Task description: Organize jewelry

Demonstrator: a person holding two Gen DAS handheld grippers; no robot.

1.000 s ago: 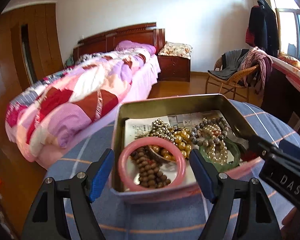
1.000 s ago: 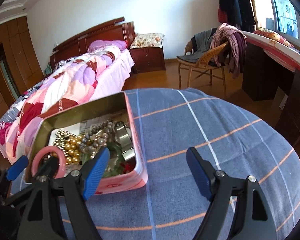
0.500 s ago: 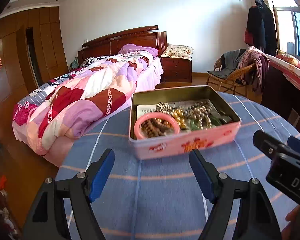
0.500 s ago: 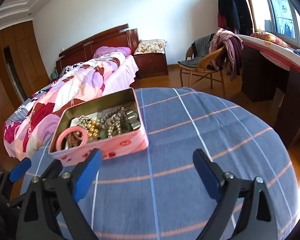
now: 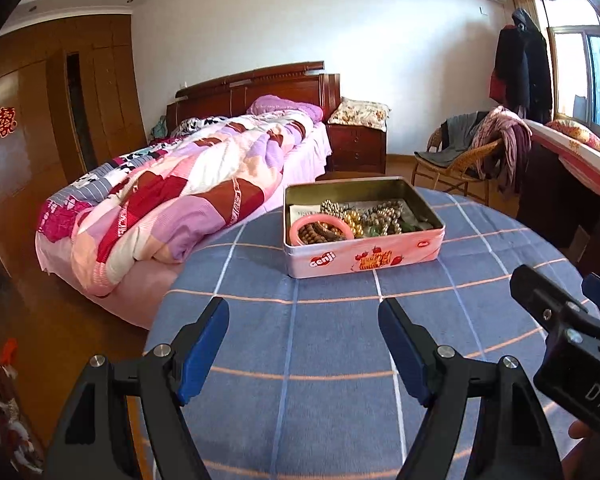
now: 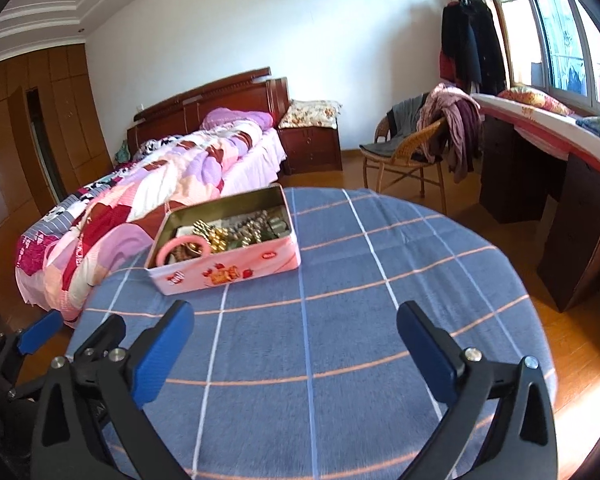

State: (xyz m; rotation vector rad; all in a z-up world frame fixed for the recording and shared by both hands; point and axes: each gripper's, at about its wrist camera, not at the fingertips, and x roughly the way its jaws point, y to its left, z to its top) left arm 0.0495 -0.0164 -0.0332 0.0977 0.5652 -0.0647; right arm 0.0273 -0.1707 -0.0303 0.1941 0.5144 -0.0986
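Sitting on the blue checked counter [image 5: 300, 360], toward its far edge: open pink tin [image 5: 364, 258], lid off, upright. Packed inside: pink bangle [image 5: 320, 228] at the tin's left end, brown wooden beads [image 5: 320, 236] lying within the bangle's ring, gold beads [image 5: 350, 218] and grey-green bead strands [image 5: 384, 214] toward the tin's middle and right. Paper lining under them.

Left hand-held gripper [image 5: 304, 344]: jaws apart, nothing between, only bare cloth; well short of the tin, on its near side. Right hand-held gripper [image 6: 296, 340]: jaws spread wide, having just been opening, nothing between; also on the tin's near side, tin off to its left in that view. Both clear of the tin, no contact.

Beyond the tin: bed [image 5: 172, 208] with patchwork quilt. Right of the tin, further back: wicker chair [image 6: 404, 152] draped with clothes.
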